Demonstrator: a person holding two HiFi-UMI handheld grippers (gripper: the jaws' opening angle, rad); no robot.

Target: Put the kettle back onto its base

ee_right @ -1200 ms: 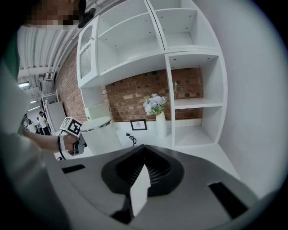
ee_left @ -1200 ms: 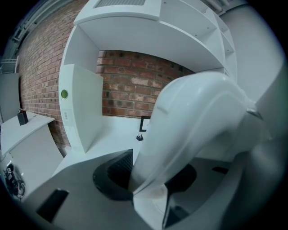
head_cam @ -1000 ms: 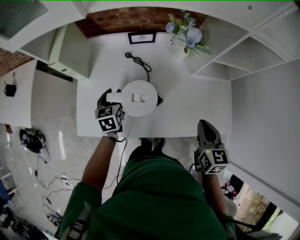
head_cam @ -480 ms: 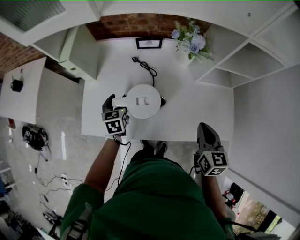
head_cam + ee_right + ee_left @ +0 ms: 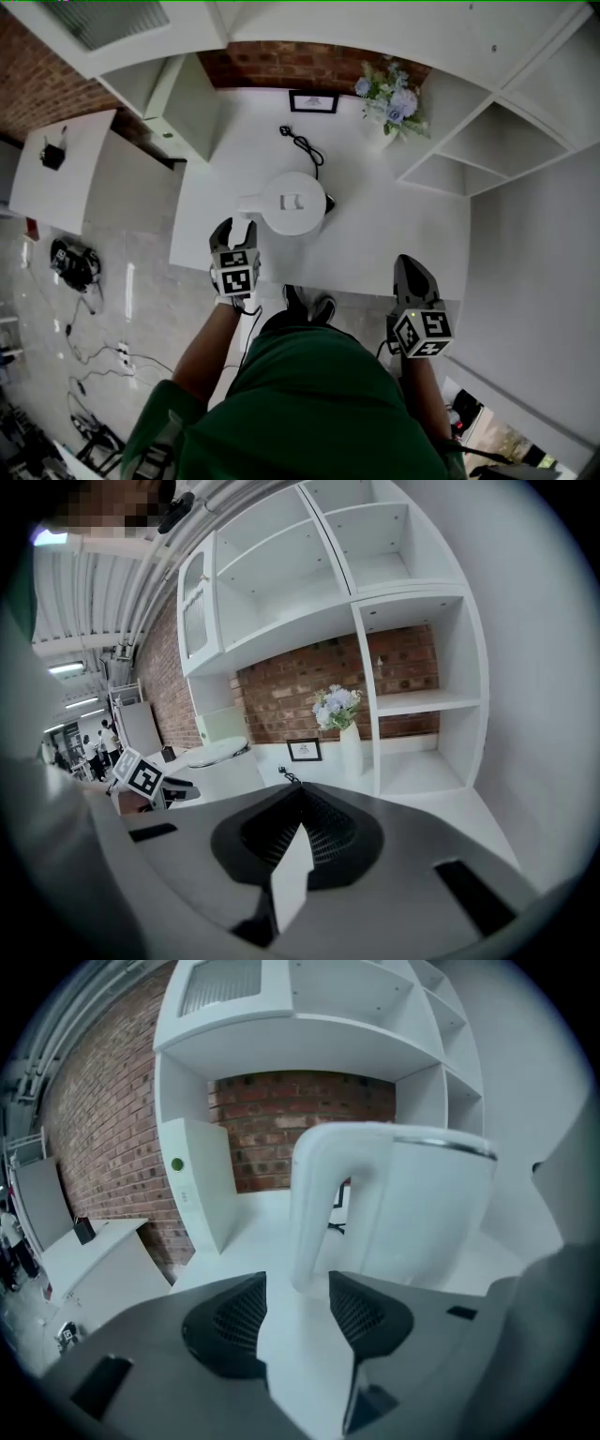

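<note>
The white kettle (image 5: 295, 202) stands upright on the white table (image 5: 394, 244), its handle (image 5: 251, 201) pointing left. A dark bit shows under its right edge; its black cord (image 5: 305, 145) trails toward the back. My left gripper (image 5: 234, 231) sits just short of the handle near the table's front edge, jaws opening. In the left gripper view the handle (image 5: 323, 1213) rises just beyond the pads (image 5: 230, 1321), untouched, with nothing between them. My right gripper (image 5: 410, 267) hangs off the table's front right, shut and empty, also shut in its own view (image 5: 305, 832).
A framed picture (image 5: 314, 101) and a vase of flowers (image 5: 394, 98) stand at the table's back. White shelves (image 5: 450, 173) border the right side and a white cabinet (image 5: 187, 103) the left. The person's shoes (image 5: 305, 305) show below the front edge.
My left gripper has let go of the kettle handle, spread its jaws and drawn back toward the table's front edge. The kettle stays where it was. The right gripper has not moved.
</note>
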